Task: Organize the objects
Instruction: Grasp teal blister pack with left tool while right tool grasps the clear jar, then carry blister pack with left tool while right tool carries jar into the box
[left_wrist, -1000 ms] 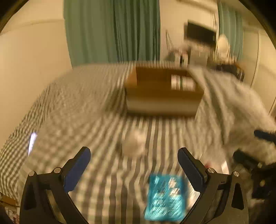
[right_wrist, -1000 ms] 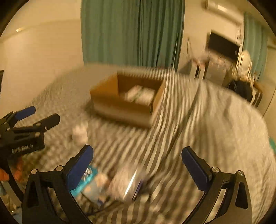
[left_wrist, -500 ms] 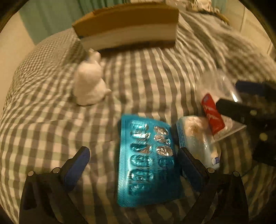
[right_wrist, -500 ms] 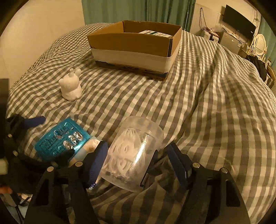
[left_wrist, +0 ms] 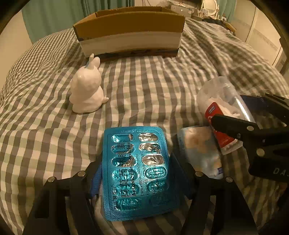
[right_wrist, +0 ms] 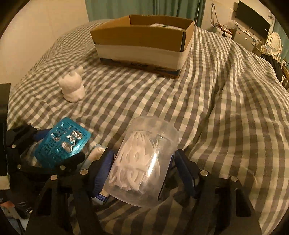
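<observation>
My left gripper (left_wrist: 137, 179) is shut on a teal blister pack of pills (left_wrist: 137, 173), which also shows in the right wrist view (right_wrist: 61, 144). My right gripper (right_wrist: 142, 168) is shut on a clear plastic jar of white floss picks (right_wrist: 144, 160), lying on its side; the jar (left_wrist: 222, 106) with its red label is at the right of the left wrist view. A small plastic packet (left_wrist: 200, 150) lies on the bed between the two. A white rabbit figurine (left_wrist: 86, 90) stands further back. An open cardboard box (left_wrist: 130, 34) sits on the bed beyond it.
Everything rests on a grey-and-white checked bedspread (right_wrist: 225, 94) with folds on the right. Green curtains (left_wrist: 54, 16) hang behind the box. A TV (right_wrist: 252, 16) and furniture stand at the back right.
Both grippers dropped toward the bed and closed. The left one closed on the blister pack, the right one on the clear jar.
</observation>
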